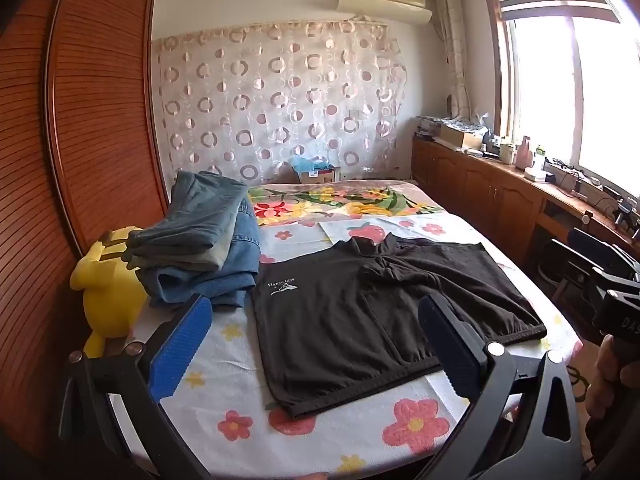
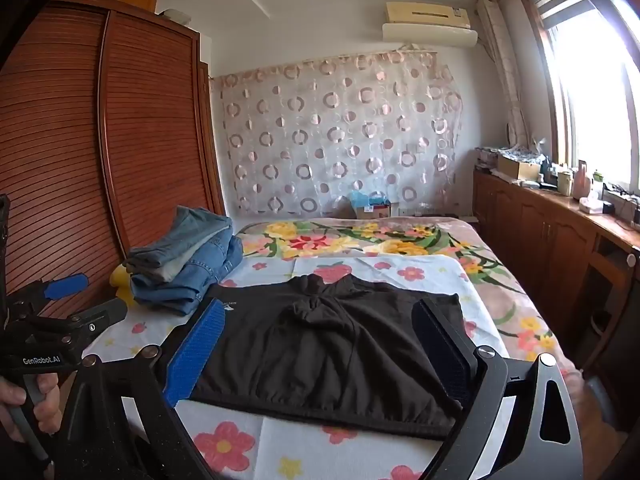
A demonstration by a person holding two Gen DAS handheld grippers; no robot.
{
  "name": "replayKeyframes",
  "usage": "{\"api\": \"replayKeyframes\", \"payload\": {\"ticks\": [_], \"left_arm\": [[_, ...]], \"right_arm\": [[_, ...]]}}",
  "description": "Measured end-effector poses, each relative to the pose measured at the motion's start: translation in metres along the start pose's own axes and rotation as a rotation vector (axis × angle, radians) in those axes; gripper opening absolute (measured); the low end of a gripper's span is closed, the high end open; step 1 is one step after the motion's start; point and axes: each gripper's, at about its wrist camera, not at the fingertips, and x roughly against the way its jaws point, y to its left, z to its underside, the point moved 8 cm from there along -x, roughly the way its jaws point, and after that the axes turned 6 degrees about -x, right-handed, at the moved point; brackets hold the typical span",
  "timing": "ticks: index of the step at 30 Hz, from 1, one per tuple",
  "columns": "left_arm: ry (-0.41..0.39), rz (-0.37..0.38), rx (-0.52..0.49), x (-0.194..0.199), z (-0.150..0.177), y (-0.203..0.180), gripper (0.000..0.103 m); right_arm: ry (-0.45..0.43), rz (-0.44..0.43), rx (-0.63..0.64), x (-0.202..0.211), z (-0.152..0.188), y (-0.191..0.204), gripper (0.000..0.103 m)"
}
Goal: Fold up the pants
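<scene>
Left wrist view shows the left claw (image 1: 316, 344) wide and empty above black pants (image 1: 384, 300) spread flat on the bed (image 1: 360, 432), right claw (image 2: 320, 360) likewise wide; a shallow pinch could drag the fabric, bunching the fold.

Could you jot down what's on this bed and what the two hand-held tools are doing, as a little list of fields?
Garment to fold: black fabric shorts with a small white logo, spread flat on the flower-print bed sheet
Already stacked: pile of folded blue denim jeans, left of the shorts
Beside the pile: yellow plush toy
Left tool: open, holding nothing, above the shorts
Right tool: open, holding nothing, above the shorts
Folding: not yet begun
</scene>
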Motion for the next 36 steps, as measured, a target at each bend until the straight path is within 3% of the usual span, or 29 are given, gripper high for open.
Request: {"api": "replayKeyframes", "payload": {"ticks": [36], "left_arm": [[0.012,0.001,0.000,-0.0036,0.0012,0.0009,0.103]], "right_arm": [[0.017,0.003,0.010,-0.0016,0.0040,0.0006,0.095]]}}
